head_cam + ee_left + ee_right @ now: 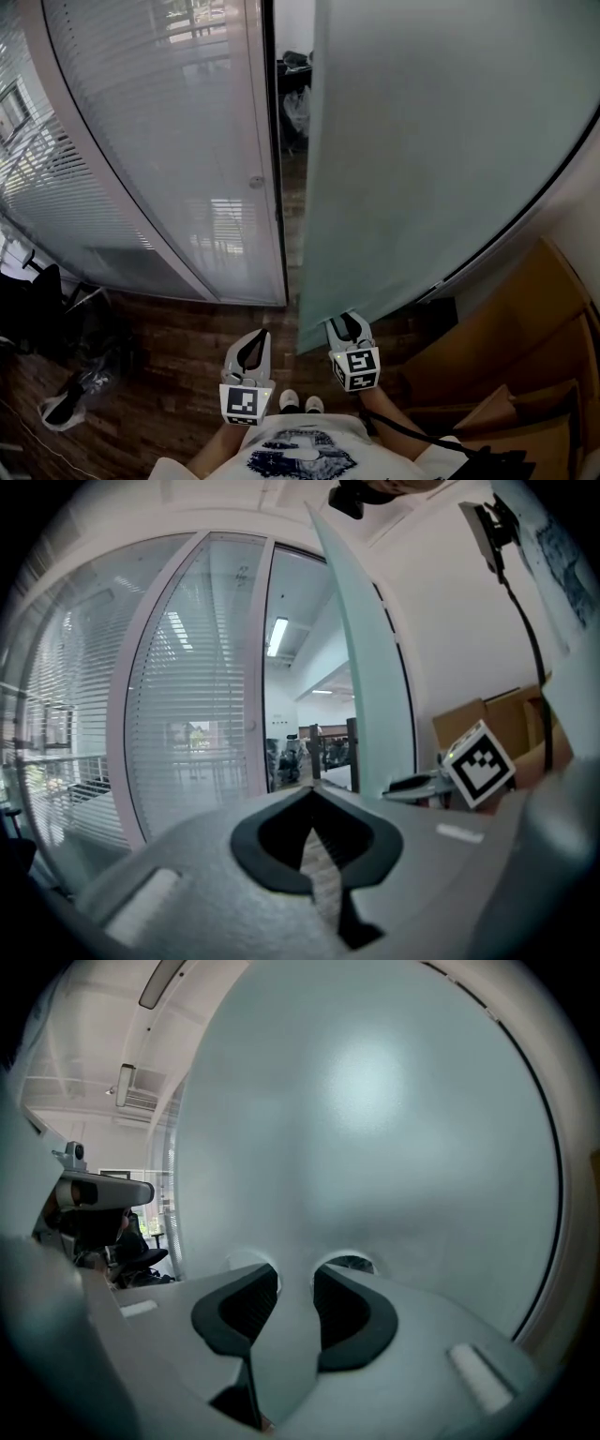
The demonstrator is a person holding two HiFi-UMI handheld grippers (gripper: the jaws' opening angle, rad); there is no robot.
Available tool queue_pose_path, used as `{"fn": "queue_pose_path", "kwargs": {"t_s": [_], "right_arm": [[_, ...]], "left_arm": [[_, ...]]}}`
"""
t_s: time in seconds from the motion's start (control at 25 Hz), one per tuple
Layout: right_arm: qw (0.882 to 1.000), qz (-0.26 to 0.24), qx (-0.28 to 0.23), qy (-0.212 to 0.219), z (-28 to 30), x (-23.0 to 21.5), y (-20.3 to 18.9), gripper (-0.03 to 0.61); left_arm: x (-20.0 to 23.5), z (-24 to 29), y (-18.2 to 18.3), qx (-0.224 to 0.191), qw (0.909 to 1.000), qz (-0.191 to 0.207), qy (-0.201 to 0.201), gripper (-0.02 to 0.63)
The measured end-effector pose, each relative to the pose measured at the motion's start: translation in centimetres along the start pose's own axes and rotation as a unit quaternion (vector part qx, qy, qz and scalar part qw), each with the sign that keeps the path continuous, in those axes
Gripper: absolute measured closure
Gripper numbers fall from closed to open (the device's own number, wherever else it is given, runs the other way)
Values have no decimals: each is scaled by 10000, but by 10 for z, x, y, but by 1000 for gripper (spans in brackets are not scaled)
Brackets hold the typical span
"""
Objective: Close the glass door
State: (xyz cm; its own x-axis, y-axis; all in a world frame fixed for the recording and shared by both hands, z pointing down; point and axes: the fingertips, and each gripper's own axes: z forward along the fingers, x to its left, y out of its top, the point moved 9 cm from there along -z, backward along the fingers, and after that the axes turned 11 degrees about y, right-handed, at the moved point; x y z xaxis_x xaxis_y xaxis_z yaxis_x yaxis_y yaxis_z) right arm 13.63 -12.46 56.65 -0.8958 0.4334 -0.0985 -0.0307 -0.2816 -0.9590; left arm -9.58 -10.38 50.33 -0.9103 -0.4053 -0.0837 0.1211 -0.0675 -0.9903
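Observation:
The frosted glass door (422, 159) stands ajar, its free edge a little right of the door frame (269, 141). My right gripper (349, 325) holds that edge low down. In the right gripper view the glass door (375, 1129) fills the picture and its edge runs between the pads of the right gripper (295, 1283), which press on both faces. My left gripper (254, 341) hangs to the left of the door, shut with nothing in it. The left gripper (314, 787) points at the gap between the frame and the door (361, 667), which it sees edge-on.
A curved glass wall with white blinds (159, 141) runs left of the frame. Through the gap (292, 122) another room with furniture shows. Cardboard boxes (534, 375) stand at the right. A black chair (37, 300) and a bag (66, 403) sit at the left on the wooden floor.

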Motion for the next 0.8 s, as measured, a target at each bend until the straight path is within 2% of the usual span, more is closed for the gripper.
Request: {"fn": "queue_pose_path", "kwargs": {"t_s": [0.52, 0.8], "right_arm": [[9999, -70, 103, -108, 19, 0, 1, 454], [9997, -72, 108, -183, 43, -8, 5, 456]], "left_arm": [[-3, -1, -9, 19, 9999, -111, 77, 614], [0, 4, -11, 28, 9999, -19, 149, 614]]}}
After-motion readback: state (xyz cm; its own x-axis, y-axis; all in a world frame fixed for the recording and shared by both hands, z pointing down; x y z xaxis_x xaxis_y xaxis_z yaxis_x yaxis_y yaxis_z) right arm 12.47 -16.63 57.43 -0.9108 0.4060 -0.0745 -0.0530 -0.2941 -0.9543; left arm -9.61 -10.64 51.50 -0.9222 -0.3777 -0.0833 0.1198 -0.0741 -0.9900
